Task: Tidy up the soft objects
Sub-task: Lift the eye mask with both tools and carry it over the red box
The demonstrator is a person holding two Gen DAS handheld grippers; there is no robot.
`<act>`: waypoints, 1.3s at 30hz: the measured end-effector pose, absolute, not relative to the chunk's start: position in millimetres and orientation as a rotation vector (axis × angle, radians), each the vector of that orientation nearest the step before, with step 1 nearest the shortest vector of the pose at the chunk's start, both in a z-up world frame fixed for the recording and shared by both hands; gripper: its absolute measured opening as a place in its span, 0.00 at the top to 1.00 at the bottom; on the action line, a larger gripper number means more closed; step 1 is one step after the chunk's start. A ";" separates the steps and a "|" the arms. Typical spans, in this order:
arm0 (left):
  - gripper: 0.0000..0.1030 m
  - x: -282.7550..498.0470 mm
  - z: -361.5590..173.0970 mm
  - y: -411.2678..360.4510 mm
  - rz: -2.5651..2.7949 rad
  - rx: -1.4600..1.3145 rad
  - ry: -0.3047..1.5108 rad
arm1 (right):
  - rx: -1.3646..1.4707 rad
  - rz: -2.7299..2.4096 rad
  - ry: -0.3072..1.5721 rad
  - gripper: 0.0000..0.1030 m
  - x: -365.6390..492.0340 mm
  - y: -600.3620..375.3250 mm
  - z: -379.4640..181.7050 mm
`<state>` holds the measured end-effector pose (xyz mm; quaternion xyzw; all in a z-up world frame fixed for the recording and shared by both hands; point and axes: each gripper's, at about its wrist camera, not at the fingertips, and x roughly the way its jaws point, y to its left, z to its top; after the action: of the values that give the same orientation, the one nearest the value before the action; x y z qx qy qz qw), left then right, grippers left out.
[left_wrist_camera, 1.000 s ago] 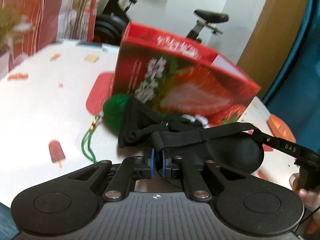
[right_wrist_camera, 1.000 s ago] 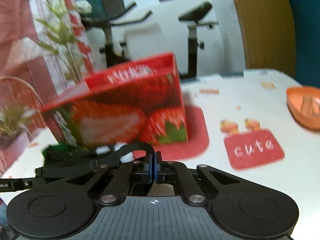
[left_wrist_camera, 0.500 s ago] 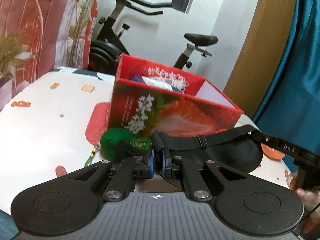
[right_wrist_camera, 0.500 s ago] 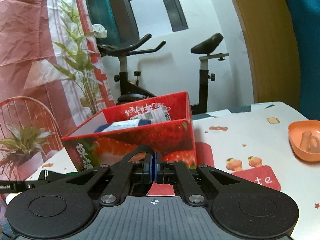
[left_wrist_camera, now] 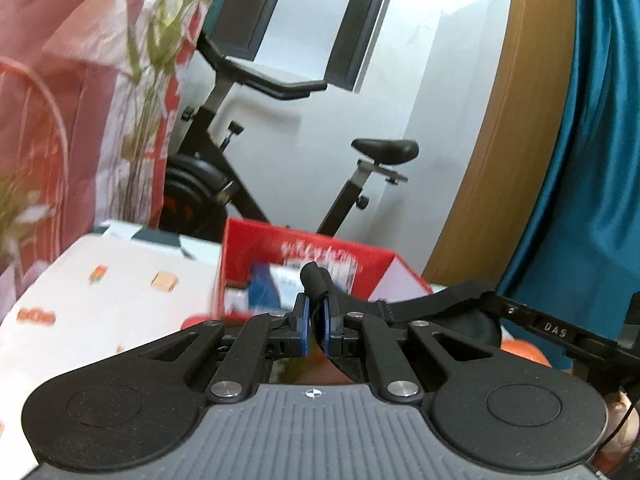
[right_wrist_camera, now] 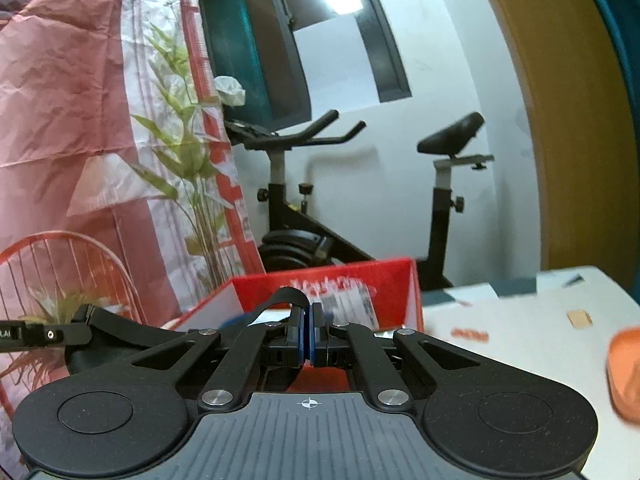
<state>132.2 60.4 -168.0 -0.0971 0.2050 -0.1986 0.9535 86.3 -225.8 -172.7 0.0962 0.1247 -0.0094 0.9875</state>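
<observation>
The left gripper (left_wrist_camera: 314, 330) is clamped on a fold of the black strap (left_wrist_camera: 316, 280) of a black eye mask (left_wrist_camera: 476, 322), and the right gripper (right_wrist_camera: 309, 338) is pinched tight on another loop of that strap (right_wrist_camera: 286, 295). With 2 grips on the 1 limp thing, the mask hangs stretched between the tools instead of bunching, its padded part sagging to the right of the left gripper and to the left of the right one. This looks like a carry toward the red strawberry box (left_wrist_camera: 340, 258), which stands open just ahead of both tools with packets already inside.

The box sits on a table (left_wrist_camera: 100, 292) under a white printed cloth. An orange dish (right_wrist_camera: 624, 376) lies off to the right of the right gripper. Beyond the table stands an exercise bike (right_wrist_camera: 304, 200), against a white wall with a dark window (right_wrist_camera: 280, 40); a pink patterned curtain (right_wrist_camera: 80, 100) hangs further left.
</observation>
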 end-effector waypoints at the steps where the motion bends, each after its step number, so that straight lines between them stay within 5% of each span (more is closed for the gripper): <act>1: 0.92 137.4 -163.8 58.7 -0.408 -0.198 0.410 | 0.183 -0.017 0.247 0.98 93.5 -226.1 -168.8; 17: 0.93 250.2 -171.4 1.9 -0.387 -0.039 0.485 | 0.041 -0.079 0.371 0.98 210.2 -241.3 -179.6; 23: 0.93 275.5 -202.9 -16.4 -0.451 0.013 0.660 | 0.024 -0.070 0.477 0.98 224.9 -238.6 -212.4; 39: 0.92 301.0 -214.3 -20.5 -0.449 0.075 0.746 | 0.064 -0.087 0.547 0.97 239.0 -245.1 -225.9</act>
<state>301.0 -20.5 -214.3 0.0361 0.3611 -0.2175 0.9061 239.0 -245.1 -225.9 0.0316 0.2699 -0.0430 0.9614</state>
